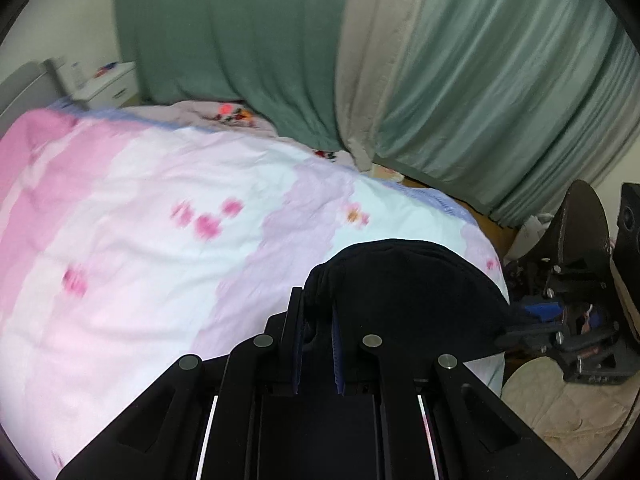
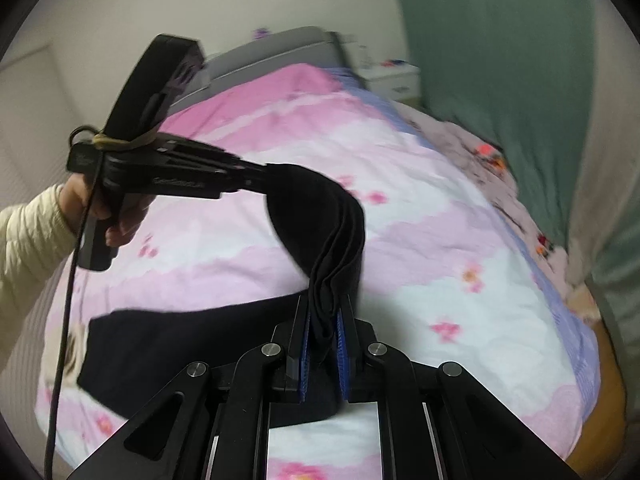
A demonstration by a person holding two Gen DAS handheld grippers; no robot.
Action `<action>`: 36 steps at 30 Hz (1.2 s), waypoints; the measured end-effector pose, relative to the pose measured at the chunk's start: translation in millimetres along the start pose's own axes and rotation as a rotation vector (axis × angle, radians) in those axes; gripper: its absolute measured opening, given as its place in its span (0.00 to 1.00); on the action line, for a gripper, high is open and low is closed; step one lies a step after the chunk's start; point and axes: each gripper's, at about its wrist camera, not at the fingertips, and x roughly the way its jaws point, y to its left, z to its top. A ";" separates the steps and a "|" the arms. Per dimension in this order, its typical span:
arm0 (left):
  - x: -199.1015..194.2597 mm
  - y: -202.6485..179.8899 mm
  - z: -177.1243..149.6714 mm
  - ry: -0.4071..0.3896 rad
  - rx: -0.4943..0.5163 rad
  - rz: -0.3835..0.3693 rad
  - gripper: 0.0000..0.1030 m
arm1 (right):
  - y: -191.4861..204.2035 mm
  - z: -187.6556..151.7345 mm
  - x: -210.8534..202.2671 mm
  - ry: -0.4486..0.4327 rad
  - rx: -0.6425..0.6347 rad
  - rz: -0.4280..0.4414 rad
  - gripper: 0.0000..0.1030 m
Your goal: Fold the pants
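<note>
**Dark pants lifted over a flowered bed**

Pink, white and lilac bedding (image 2: 460, 304) fills both views, a floral quilt spread across the bed. Nearest the lens, the right gripper (image 2: 323, 320) has its jaws pinching a bunched edge of the black pants (image 2: 332, 216), the cloth gathered in folds between the blue pads. From there the fabric arcs up and left to the left gripper (image 2: 256, 174), whose jaws are likewise clamped on the garment; a hand (image 2: 100, 204) in a cream sleeve (image 2: 28, 232) grips its handle. The rest of the pants trails down and lies flat on the quilt at lower left. Seen from the left wrist, the left gripper (image 1: 318, 308) holds the same dark cloth (image 1: 404, 288). Beyond the bed stand a grey headboard (image 2: 272, 56), a white nightstand (image 2: 394, 80) and green curtains (image 1: 240, 32).
</note>
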 end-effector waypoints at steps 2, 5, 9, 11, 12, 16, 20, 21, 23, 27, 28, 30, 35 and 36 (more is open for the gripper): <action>-17.2 15.8 -30.7 -0.010 -0.038 0.017 0.13 | 33.6 -3.3 2.5 0.016 -0.057 0.022 0.11; -33.4 41.7 -78.2 -0.023 -0.108 0.041 0.13 | 88.9 -12.3 13.2 0.049 -0.150 0.067 0.11; -47.4 74.8 -148.1 -0.027 -0.210 0.060 0.13 | 160.6 -34.9 39.2 0.124 -0.276 0.136 0.11; -46.8 88.8 -181.8 -0.016 -0.258 0.068 0.13 | 189.8 -50.2 54.5 0.160 -0.338 0.155 0.11; -46.7 92.6 -194.4 -0.010 -0.272 0.071 0.13 | 202.2 -57.9 64.1 0.179 -0.366 0.166 0.11; -33.1 115.6 -260.6 0.033 -0.362 0.097 0.13 | 247.5 -88.1 98.1 0.259 -0.460 0.185 0.11; -19.7 126.3 -309.6 0.095 -0.401 0.154 0.13 | 277.7 -116.3 129.0 0.332 -0.535 0.203 0.11; -19.2 127.6 -318.1 0.104 -0.407 0.164 0.13 | 285.8 -126.4 139.4 0.355 -0.558 0.212 0.11; -21.1 131.6 -342.0 0.132 -0.434 0.208 0.15 | 297.3 -139.8 154.3 0.398 -0.576 0.225 0.11; -31.9 140.4 -378.2 0.179 -0.528 0.258 0.31 | 310.1 -164.4 180.8 0.472 -0.606 0.240 0.11; -35.6 140.7 -384.8 0.173 -0.554 0.253 0.36 | 311.5 -168.5 185.9 0.491 -0.611 0.242 0.12; -43.9 138.0 -395.1 0.151 -0.607 0.236 0.44 | 315.4 -180.2 194.9 0.517 -0.634 0.255 0.13; -54.4 127.7 -407.6 0.092 -0.702 0.224 0.48 | 321.9 -195.6 199.6 0.610 -0.590 0.372 0.32; -57.8 122.4 -409.2 0.084 -0.714 0.247 0.48 | 322.7 -196.2 195.2 0.619 -0.588 0.400 0.33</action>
